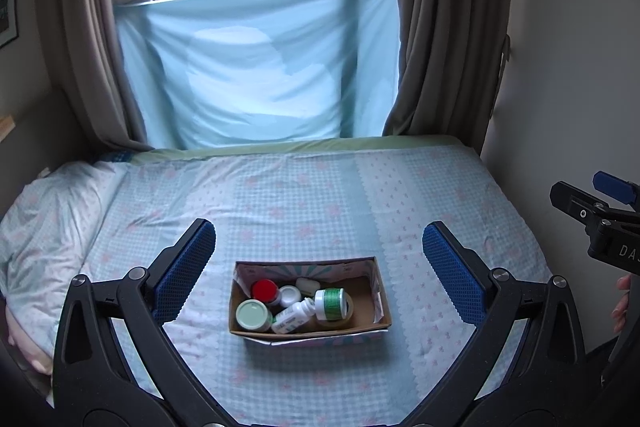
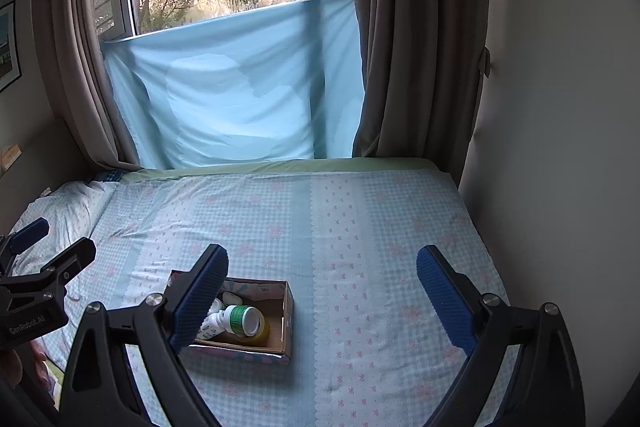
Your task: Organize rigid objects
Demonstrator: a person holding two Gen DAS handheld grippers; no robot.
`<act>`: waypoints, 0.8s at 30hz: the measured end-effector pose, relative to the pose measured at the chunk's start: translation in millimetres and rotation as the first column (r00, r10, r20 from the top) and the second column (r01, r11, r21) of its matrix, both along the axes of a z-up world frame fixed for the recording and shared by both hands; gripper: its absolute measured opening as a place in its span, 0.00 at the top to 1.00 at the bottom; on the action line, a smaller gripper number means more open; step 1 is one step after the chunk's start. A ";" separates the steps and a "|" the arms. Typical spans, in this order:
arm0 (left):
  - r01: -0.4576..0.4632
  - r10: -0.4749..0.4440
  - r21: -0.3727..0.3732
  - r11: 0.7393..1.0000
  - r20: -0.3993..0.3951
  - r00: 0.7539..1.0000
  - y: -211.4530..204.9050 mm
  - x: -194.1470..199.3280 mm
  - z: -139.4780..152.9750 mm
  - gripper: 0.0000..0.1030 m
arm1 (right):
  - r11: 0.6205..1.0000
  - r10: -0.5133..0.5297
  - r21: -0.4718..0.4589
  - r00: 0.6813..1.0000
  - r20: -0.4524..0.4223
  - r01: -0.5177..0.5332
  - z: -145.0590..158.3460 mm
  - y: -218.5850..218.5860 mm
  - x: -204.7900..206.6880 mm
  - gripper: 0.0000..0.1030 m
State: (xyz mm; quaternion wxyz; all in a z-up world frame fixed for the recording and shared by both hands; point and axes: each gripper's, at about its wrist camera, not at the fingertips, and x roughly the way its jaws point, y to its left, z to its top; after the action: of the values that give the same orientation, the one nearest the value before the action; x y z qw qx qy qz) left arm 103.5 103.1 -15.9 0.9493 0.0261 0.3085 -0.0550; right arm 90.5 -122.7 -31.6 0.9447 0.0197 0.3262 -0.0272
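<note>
A small cardboard box [image 1: 382, 301] sits on the bed and holds several bottles and jars: a red-capped bottle [image 1: 265, 290], a jar with a pale green lid [image 1: 253, 315], a white bottle lying down [image 1: 294, 315] and a green-labelled jar on its side [image 1: 333, 303]. My left gripper [image 1: 319, 267] is open and empty, held above and short of the box. My right gripper [image 2: 322, 291] is open and empty, to the right of the box [image 2: 286, 323]; its left finger hides part of the box. The green-labelled jar [image 2: 244, 321] shows there too.
The bed [image 1: 320, 195] has a blue checked sheet with a pillow [image 1: 52, 211] at the left. A wall [image 2: 560, 147] borders the right side. Curtains and a blue cloth [image 1: 260, 67] hang below the window behind the bed.
</note>
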 end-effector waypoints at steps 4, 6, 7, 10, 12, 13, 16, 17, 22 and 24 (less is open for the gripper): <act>-0.001 0.001 0.000 1.000 0.001 1.000 -2.3 -0.5 -0.4 0.00 | 1.000 -0.001 0.000 1.000 -0.001 0.001 0.1 0.3 -0.7 0.09; 0.000 0.000 -0.003 1.000 -0.001 1.000 -3.3 -0.6 -0.4 0.00 | 1.000 -0.002 -0.001 1.000 -0.001 0.002 0.4 0.4 -0.6 0.09; 0.001 -0.001 -0.005 1.000 -0.001 1.000 -3.6 -0.8 -0.3 0.00 | 1.000 -0.003 -0.001 1.000 -0.001 0.003 0.5 0.6 -0.9 0.09; 0.001 -0.001 -0.007 1.000 0.006 1.000 -5.3 -2.3 0.9 0.00 | 1.000 -0.003 -0.003 1.000 0.001 0.003 0.8 0.6 -1.0 0.09; 0.000 0.000 -0.004 1.000 0.011 1.000 -6.1 -2.7 1.7 0.00 | 1.000 -0.002 -0.004 1.000 0.004 0.002 1.7 0.8 -1.1 0.09; 0.000 0.001 -0.004 1.000 0.013 1.000 -6.4 -3.0 2.2 0.00 | 1.000 -0.002 -0.005 1.000 0.005 0.002 2.2 0.9 -1.2 0.09; -0.002 0.002 -0.004 1.000 0.014 1.000 -7.0 -2.9 2.7 0.00 | 1.000 -0.002 -0.006 1.000 0.007 0.002 2.6 1.5 -1.7 0.09; -0.001 0.001 -0.005 1.000 0.014 1.000 -7.2 -2.7 2.9 0.00 | 1.000 -0.002 -0.006 1.000 0.008 0.002 2.7 1.5 -1.6 0.09; -0.008 0.008 -0.003 1.000 0.018 1.000 -7.1 -2.7 3.5 0.00 | 1.000 -0.002 -0.006 1.000 0.009 0.002 3.3 1.3 -1.4 0.09; -0.011 0.011 -0.001 1.000 0.024 1.000 -8.2 -3.3 3.5 0.00 | 1.000 -0.002 -0.007 1.000 0.009 0.002 3.3 1.3 -1.4 0.09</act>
State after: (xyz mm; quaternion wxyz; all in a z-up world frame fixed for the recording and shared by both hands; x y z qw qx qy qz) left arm 100.2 94.9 -12.4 0.9532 0.0247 0.2971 -0.0498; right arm 89.1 -121.4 -28.3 0.9462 0.0171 0.3218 -0.0293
